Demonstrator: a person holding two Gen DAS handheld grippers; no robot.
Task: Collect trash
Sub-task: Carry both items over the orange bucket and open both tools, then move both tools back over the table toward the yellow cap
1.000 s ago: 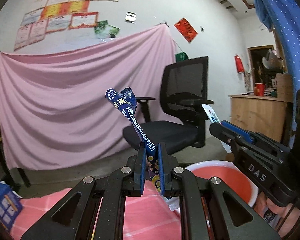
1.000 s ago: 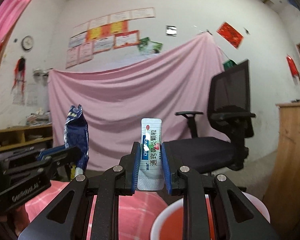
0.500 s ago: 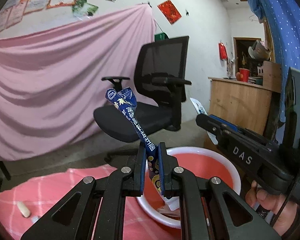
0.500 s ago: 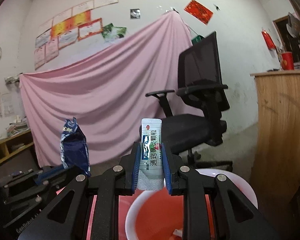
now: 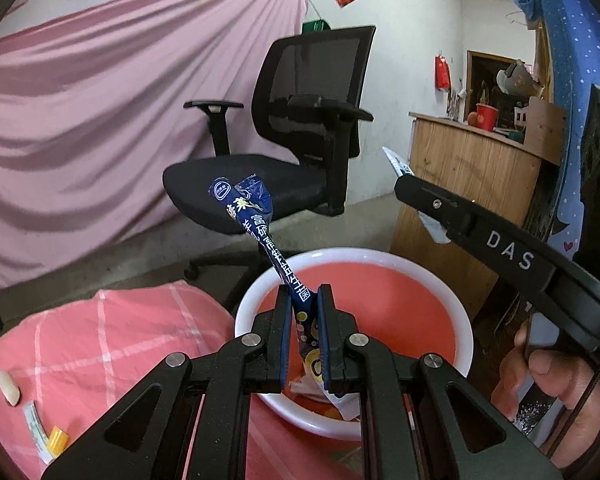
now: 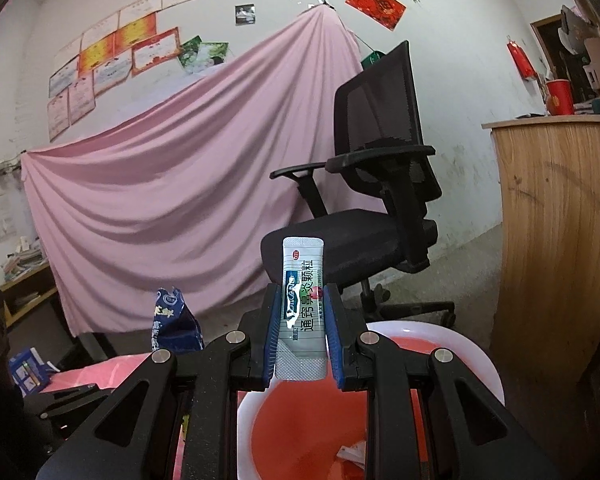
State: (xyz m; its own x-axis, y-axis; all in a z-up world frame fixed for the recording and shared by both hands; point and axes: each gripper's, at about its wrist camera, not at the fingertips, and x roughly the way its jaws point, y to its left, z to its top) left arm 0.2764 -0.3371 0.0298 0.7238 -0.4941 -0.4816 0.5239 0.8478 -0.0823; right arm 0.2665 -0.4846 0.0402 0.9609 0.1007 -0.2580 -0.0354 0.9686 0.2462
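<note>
Both hand-held grippers now hovering over the red basin [image 5: 452, 304], having swung in: left hand-held gripper [image 5: 304, 312] clamping the blue wrapper [image 5: 256, 216], right hand-held gripper [image 6: 302, 320] clamping the white sachet [image 6: 302, 280]. Drop looking next.

Both grippers [image 5: 304, 320] [image 6: 300, 320] clamped, tilted down

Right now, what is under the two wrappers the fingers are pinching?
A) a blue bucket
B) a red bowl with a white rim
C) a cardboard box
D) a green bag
B: the blue wrapper and the white packet are both held over the red bowl.
</note>
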